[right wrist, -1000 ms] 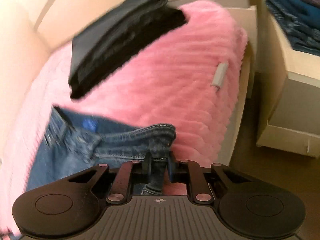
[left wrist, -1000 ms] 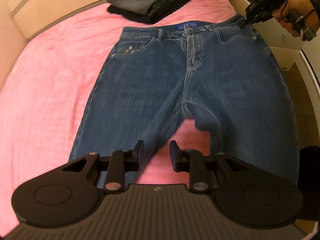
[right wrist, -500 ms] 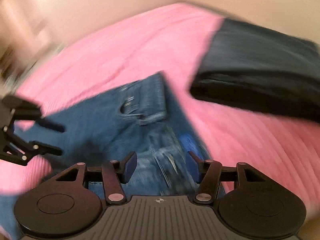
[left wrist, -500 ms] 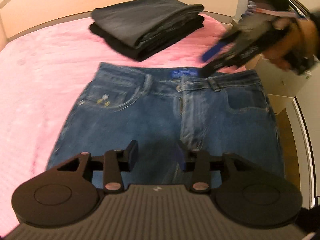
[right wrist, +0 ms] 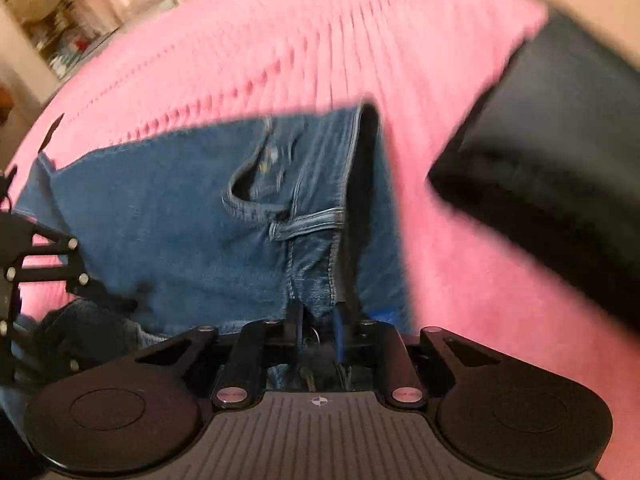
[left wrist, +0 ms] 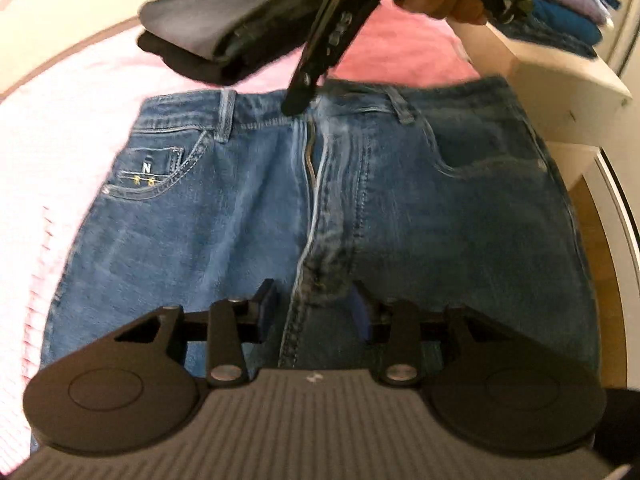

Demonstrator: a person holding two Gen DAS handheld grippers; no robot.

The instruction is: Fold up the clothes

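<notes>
The jeans (left wrist: 312, 208) lie flat on the pink blanket (right wrist: 280, 48). Your right gripper (right wrist: 318, 326) pinches the waistband's middle. Your left gripper (left wrist: 314, 310) hovers wide apart over the crotch. Next, pinch there, then fold one leg over.

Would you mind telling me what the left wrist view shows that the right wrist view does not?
Only the left wrist view shows the shelf of folded clothes, the jeans' fly and the open left gripper. Only the right wrist view shows the right gripper closed on the waistband, and a cluttered shelf. Both show the jeans, pink bedspread and dark folded stack.
</notes>
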